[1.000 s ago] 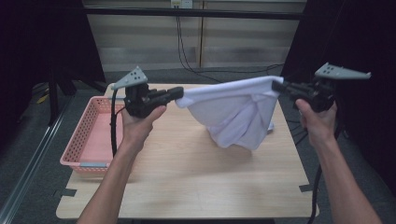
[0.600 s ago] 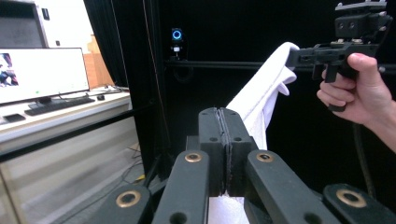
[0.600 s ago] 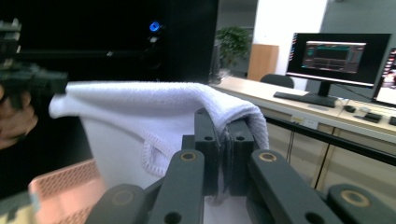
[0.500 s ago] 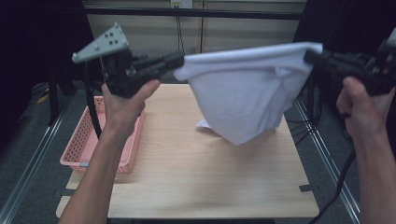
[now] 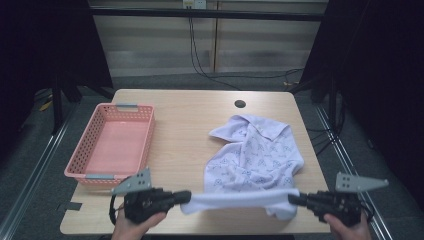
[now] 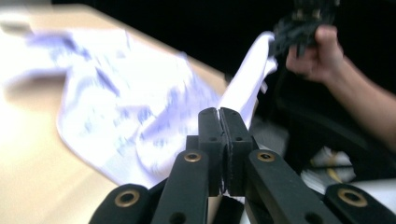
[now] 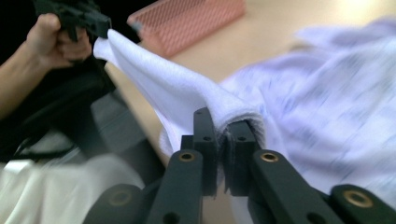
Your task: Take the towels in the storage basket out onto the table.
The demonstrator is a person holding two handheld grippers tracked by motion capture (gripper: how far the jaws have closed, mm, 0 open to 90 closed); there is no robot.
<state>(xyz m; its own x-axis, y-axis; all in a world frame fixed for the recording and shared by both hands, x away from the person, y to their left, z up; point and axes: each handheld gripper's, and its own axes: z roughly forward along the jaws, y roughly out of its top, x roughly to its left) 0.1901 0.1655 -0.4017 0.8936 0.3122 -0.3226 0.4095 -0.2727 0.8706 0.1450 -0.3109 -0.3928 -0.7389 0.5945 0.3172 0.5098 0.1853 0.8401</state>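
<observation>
A white shirt with a small blue print (image 5: 252, 157) lies spread over the right half of the wooden table (image 5: 185, 145), its collar toward the far side. Its near hem is pulled into a taut band along the table's front edge. My left gripper (image 5: 184, 196) is shut on the hem's left end, my right gripper (image 5: 293, 199) on its right end. In the left gripper view the jaws are closed with the shirt (image 6: 140, 107) running off toward the other hand. White cloth (image 7: 196, 100) bunches over the closed jaws in the right gripper view.
A pink plastic basket (image 5: 85, 152) stands on the left side of the table, with nothing in it. A round hole (image 5: 240, 104) is in the tabletop near the far edge. Dark floor and cables lie beyond.
Both grippers came down from high over the table to its front edge. The shirt, which hung in the air between them, now lies flat on the table.
</observation>
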